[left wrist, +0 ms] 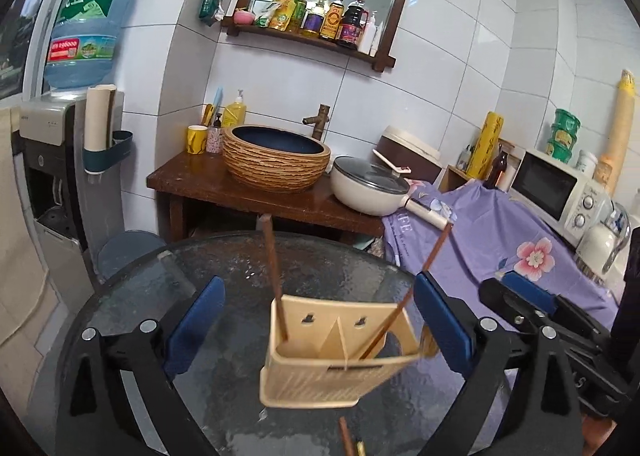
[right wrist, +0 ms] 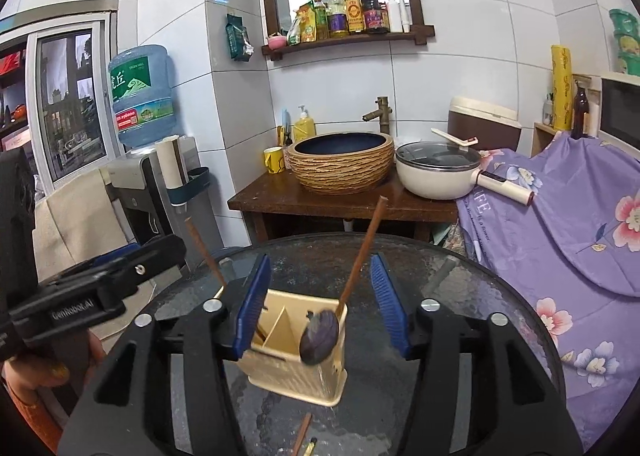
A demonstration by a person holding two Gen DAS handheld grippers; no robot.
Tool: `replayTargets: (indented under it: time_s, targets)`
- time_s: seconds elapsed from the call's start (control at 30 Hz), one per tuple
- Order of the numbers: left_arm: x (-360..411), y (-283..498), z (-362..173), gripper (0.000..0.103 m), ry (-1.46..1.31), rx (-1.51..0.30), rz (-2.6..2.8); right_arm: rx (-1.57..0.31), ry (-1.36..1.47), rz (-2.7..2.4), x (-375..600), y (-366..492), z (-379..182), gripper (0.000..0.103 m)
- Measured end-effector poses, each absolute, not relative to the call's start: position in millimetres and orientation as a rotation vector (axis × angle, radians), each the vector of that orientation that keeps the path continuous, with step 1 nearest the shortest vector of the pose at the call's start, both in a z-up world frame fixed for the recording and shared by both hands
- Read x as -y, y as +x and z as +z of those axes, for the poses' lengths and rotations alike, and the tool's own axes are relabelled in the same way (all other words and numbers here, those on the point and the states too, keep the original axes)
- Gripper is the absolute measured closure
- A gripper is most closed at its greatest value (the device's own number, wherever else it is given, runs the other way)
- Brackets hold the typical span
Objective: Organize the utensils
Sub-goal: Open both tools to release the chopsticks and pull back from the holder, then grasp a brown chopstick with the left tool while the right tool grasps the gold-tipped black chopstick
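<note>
A cream two-compartment utensil holder (left wrist: pixel 340 360) (right wrist: pixel 296 356) stands on the round glass table (left wrist: pixel 160 296). One brown stick (left wrist: pixel 274 276) (right wrist: pixel 204 252) stands in its left compartment. A wooden-handled spoon (left wrist: pixel 404 296) (right wrist: pixel 360 252) leans at its right side. The spoon's dark bowl (right wrist: pixel 320 336) is blurred at the rim, so I cannot tell how deep it sits. My left gripper (left wrist: pixel 322 320) is open wide, one finger on each side of the holder and touching nothing. My right gripper (right wrist: pixel 320 304) is open around the spoon, pads apart from it. More loose sticks (left wrist: pixel 346 436) (right wrist: pixel 300 436) lie near me.
Behind the table is a wooden washstand (left wrist: pixel 224 183) with a woven basin (left wrist: pixel 276 155) and a cream lidded pan (left wrist: pixel 368 183). A purple flowered cloth (left wrist: pixel 500 240) and a microwave (left wrist: pixel 560 191) are on the right, and a water dispenser (left wrist: pixel 56 159) on the left.
</note>
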State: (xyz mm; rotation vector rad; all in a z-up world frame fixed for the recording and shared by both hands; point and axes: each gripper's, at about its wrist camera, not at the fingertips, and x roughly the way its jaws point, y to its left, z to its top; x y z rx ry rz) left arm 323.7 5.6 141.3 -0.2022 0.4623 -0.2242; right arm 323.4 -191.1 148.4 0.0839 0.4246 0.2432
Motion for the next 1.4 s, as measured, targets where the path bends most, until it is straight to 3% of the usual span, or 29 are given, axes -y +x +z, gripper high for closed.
replayTargets:
  time_s: [0.37,0.5,0.57,0.67,0.73,0.9,1.4]
  targets:
    - [-13,258,54,0.006,0.02,-0.639,-0.09,-0.659,0.03,0.257,176,266,52,0.043]
    - [-18,243,16,0.006,0.034,-0.715,-0.08,-0.779,0.057,0.219,177,264,7,0.051]
    - [-17,239,-2,0.009,0.047,-0.759,-0.07,-0.823,0.067,0.209,178,263,-10,0.056]
    - [-18,234,-21,0.024,0.036,-0.816,-0.077,-0.898,0.097,0.208,179,261,-36,0.063]
    - [-17,231,-28,0.032,0.015,-0.843,-0.103,-0.924,0.091,0.204,176,259,-46,0.066]
    - [-10,223,-42,0.039,0.02,-0.878,-0.136,-0.949,0.086,0.215,169,257,-55,0.067]
    - [2,217,-58,0.048,0.025,-0.919,-0.173,-0.98,0.003,0.222,153,261,-61,0.069]
